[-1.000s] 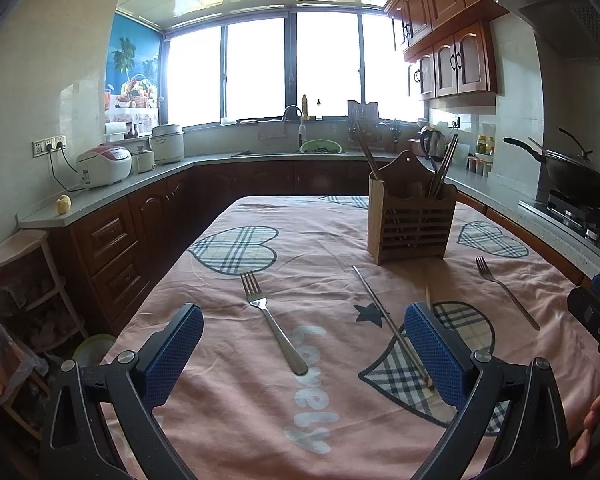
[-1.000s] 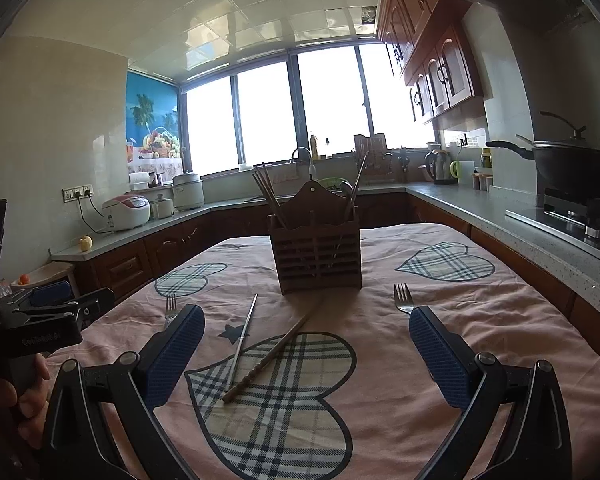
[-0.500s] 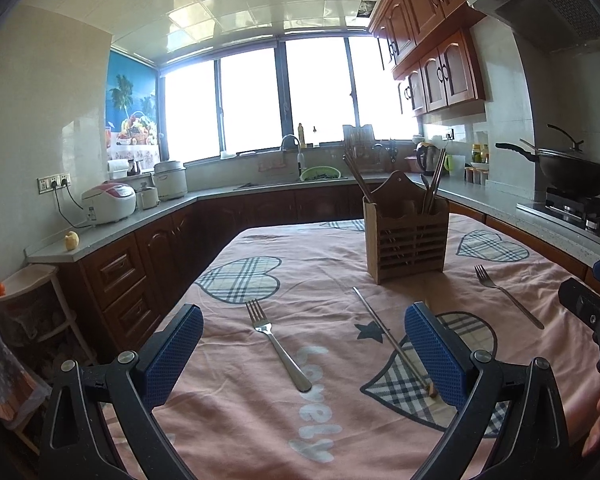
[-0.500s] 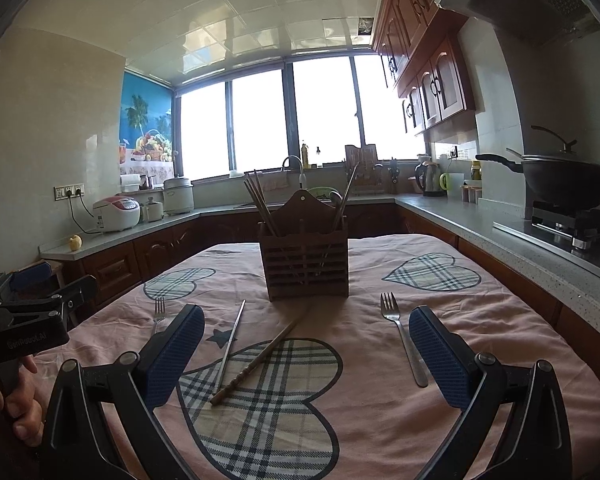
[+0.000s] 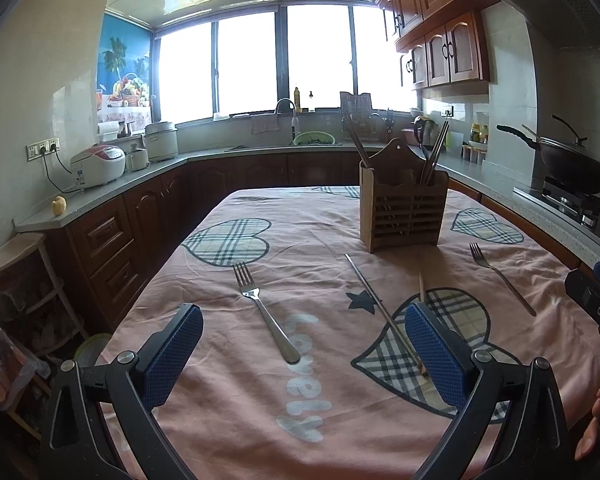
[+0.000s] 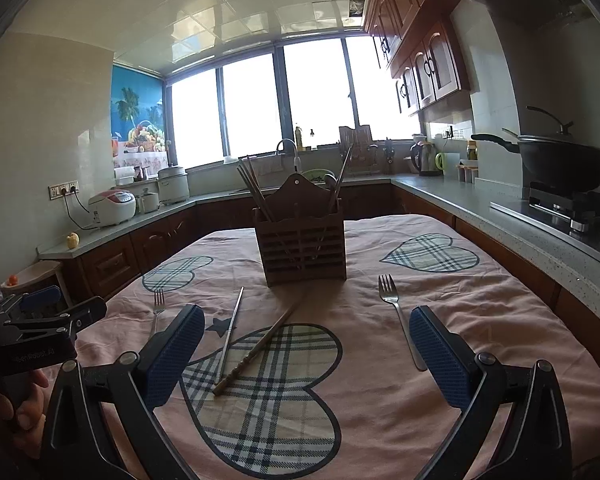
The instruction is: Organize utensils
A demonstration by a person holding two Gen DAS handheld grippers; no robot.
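- While both tools hover low over the pink tablecloth with plaid hearts (image 5: pixel 324 224), nothing is yet picked up; I take this for the approach step.
- The left gripper (image 5: pixel 304 354) has its blue-padded jaws spread wide and empty, with the left steel fork (image 5: pixel 265 312) lying flat on the cloth ahead between them.
- The right gripper (image 6: pixel 302 354) is likewise wide apart and holds nothing; the right steel fork (image 6: pixel 398 318) lies just inside its right pad.
- A thin metal chopstick (image 6: pixel 230 334) and a brown wooden chopstick (image 6: pixel 260 350) lie loose on the cloth, their near ends close together, in front of the slatted wooden utensil holder (image 6: pixel 304 252), which stands upright farther back with several sticks already in it.
- Next, I'd judge, one gripper must drop onto a fork handle and close squarely; a flat, thin handle on soft cloth may slip or drag fabric.
- Against a second ago, both views sit lower and closer to the table, and the right fork now shows in full length.
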